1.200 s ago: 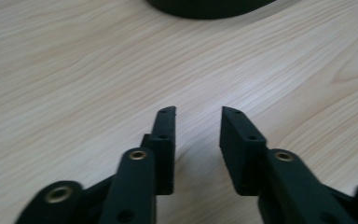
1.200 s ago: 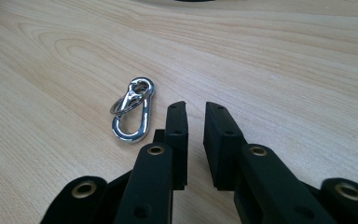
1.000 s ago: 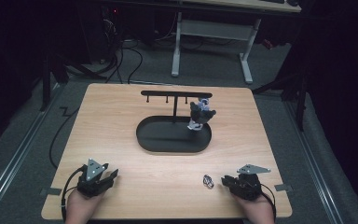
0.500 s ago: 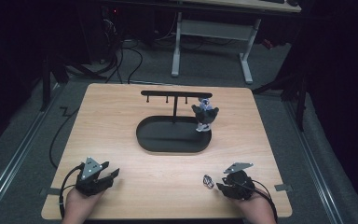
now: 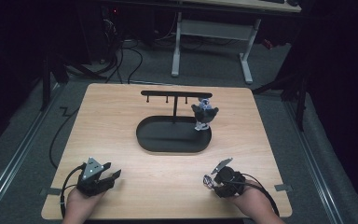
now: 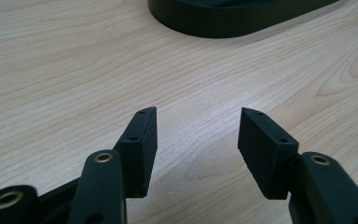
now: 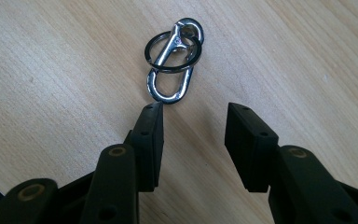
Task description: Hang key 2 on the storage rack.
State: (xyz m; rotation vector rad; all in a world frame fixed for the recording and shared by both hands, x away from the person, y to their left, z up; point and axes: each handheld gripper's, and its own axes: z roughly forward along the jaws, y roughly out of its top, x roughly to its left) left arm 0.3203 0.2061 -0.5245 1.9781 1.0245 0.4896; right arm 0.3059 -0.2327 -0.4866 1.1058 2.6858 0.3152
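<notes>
The right tongs [image 7: 193, 116], swung leftward, have just been opening before the silver metal carabiner keyring [image 7: 173, 58] on the light wooden desk [image 5: 121, 121]; nothing is gripped. A pickup is judged imminent. The left tongs [image 6: 196, 126] are held partly open, empty.

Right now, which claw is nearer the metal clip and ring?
Right. The right claw sits just short of the metal clip and ring, jaws open; the left claw is far across the table.

left gripper [image 5: 107, 175] black, grey three-cornered plate on top, black cable looping behind, right gripper [image 5: 213, 182] same black build, brass-ringed pivots, small screw holes in pads
</notes>
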